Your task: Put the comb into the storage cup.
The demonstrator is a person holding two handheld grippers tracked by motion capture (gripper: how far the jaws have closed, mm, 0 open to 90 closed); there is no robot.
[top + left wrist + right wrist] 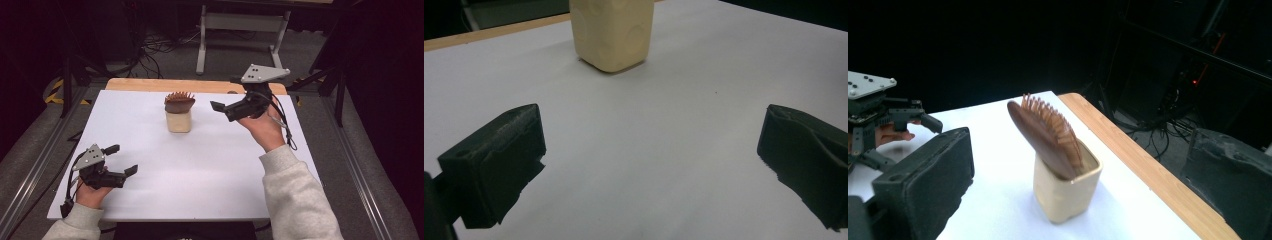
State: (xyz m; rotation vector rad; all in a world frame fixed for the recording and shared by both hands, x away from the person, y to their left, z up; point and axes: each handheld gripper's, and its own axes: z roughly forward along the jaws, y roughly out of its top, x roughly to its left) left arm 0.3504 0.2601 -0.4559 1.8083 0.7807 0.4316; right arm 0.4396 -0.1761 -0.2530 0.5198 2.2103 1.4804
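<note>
Two grippers were held over a white table (210, 170); the left gripper (122, 159), at the near left corner, had its jaws spread wide and empty, just above the surface; the right gripper (216, 106), raised near the far right edge, likewise had its jaws parted with nothing between them, pointing toward a cream cup (178, 121); the cup stood upright at the far centre of the table; a brown wooden hairbrush (1045, 137) leaned inside it, bristles (1055, 122) facing up, head projecting above the rim.
</note>
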